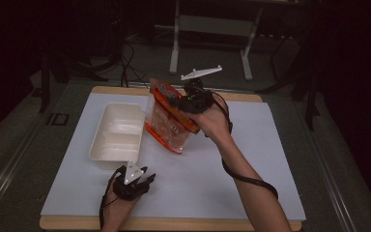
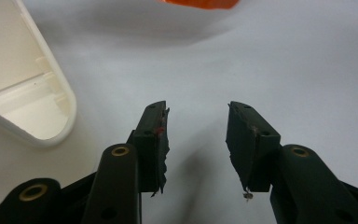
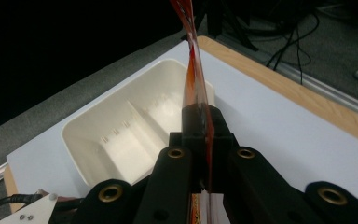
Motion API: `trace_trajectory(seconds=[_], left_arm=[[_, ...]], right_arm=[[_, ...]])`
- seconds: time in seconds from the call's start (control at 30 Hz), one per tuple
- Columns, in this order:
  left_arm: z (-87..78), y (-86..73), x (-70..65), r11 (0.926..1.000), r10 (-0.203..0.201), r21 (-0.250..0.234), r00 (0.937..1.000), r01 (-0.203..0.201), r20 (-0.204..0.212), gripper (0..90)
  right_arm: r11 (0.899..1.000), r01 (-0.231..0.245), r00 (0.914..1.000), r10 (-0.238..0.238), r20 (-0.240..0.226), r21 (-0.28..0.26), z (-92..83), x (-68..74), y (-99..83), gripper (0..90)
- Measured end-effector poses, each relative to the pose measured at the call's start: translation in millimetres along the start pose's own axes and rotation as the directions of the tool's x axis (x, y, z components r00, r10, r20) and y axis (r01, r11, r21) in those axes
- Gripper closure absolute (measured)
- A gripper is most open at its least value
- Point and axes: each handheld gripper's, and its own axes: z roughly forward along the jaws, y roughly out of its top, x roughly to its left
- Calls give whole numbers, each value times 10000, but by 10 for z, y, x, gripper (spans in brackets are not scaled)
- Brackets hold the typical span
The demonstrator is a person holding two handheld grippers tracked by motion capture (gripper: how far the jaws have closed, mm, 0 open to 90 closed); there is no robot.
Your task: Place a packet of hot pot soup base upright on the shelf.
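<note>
right gripper (image 1: 189, 102): clamped on orange packet (image 1: 168, 123), lifted beside white tray (image 1: 117, 135)
left gripper (image 2: 196, 135): spread, empty, near edge
tip: likely tray-bound; swing packet left, lower before release

tray (image 1: 117, 137) left on the table (image 1: 251, 145), pouch (image 1: 169, 121) just right of it, left tongs (image 1: 136, 182) nearer the front edge

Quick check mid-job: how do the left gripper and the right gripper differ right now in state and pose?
The left gripper is open with nothing between its jaws; the right gripper is shut on the orange packet. The left gripper sits low near the table's front edge, beside the white tray; the right gripper is raised farther back, holding the orange packet up next to the tray. Both are black, hand-held, with trailing cables.
</note>
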Motion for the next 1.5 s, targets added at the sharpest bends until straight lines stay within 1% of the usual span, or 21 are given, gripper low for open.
trace_trajectory(seconds=[0.1,0.17,0.37,0.6,0.8,0.9,0.97,1.07,1.17,1.37,1.5], left_arm=[[-2,1,0,10000,6,-3,10000,-6,-2,582],[-5,2,2,10000,14,7,10000,-14,-2,582],[-4,2,6,10000,-10,2,10000,10,10,581],[-15,5,15,10000,-10,-14,10000,10,-6,581],[-20,8,11,10000,-18,-40,10000,18,0,580],[-22,7,15,10000,-32,-32,10000,32,-19,580],[-20,7,15,10000,-32,-22,10000,32,-32,580],[-19,7,14,10000,-35,-33,10000,35,-2,580],[-16,7,12,10000,-32,-40,10000,32,7,580],[-10,8,8,10000,5,-12,10000,-5,12,580],[-10,10,9,10000,-41,-11,10000,41,51,580]], right_arm=[[9999,102,9999,-101,72,-110,17,13,33,900],[9998,85,9999,-83,104,-171,27,19,55,900],[9992,39,10000,-39,-3,-400,77,31,110,900],[9984,-9,9999,1,-140,-563,147,93,181,900],[9977,11,9999,-19,-116,-671,173,147,268,900],[9974,-74,9996,55,-269,-718,190,163,310,900],[9977,21,9998,-36,-210,-682,206,182,333,900],[9980,13,9999,-23,-162,-633,233,188,360,900],[9976,-84,9999,76,-120,-693,259,181,380,900],[9970,32,10000,-30,36,-774,318,222,441,900],[9958,-117,9999,120,29,-907,340,232,478,900]])
